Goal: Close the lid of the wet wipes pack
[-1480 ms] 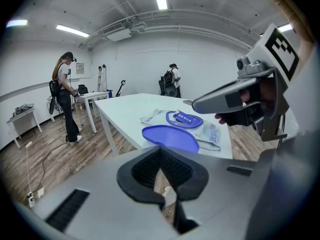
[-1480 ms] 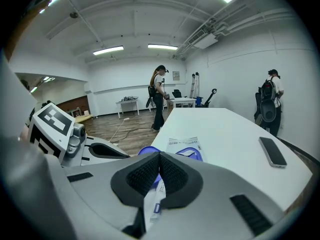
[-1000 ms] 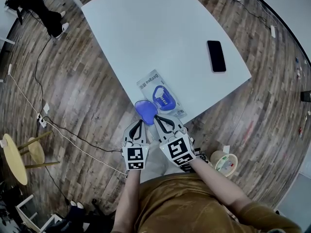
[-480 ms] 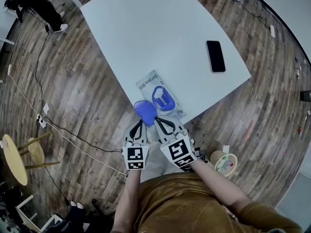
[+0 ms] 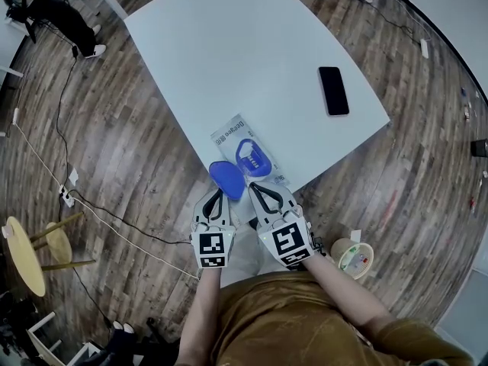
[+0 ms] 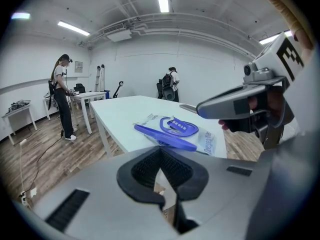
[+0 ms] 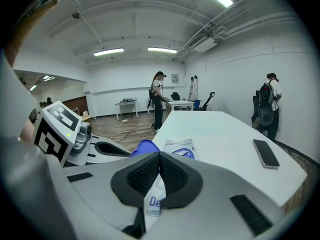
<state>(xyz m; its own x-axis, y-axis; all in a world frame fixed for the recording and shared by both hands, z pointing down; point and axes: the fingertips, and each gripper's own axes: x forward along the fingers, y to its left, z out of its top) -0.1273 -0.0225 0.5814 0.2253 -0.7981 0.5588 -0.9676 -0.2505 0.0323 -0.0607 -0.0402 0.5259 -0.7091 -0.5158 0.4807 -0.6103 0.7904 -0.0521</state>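
Wet wipes pack (image 5: 248, 155) lies at bench (image 5: 229, 52) near edge, blue lid (image 5: 226, 179) flipped open. Left tongs (image 5: 217, 194) and right tongs (image 5: 260, 190) are both pressed together, empty. Left sits just behind lid, prob. to push it over; right is by pack's near end, prob. to steady it.

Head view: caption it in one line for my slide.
At the table's near edge, the right gripper clamps the wet wipes pack while the left gripper, shut, meets its open blue lid.

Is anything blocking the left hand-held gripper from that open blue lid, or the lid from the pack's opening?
Nothing visible does. The left hand-held gripper is close by the lid, the opening lies bare, and the right hand-held gripper sits beside the lid, not over the opening.
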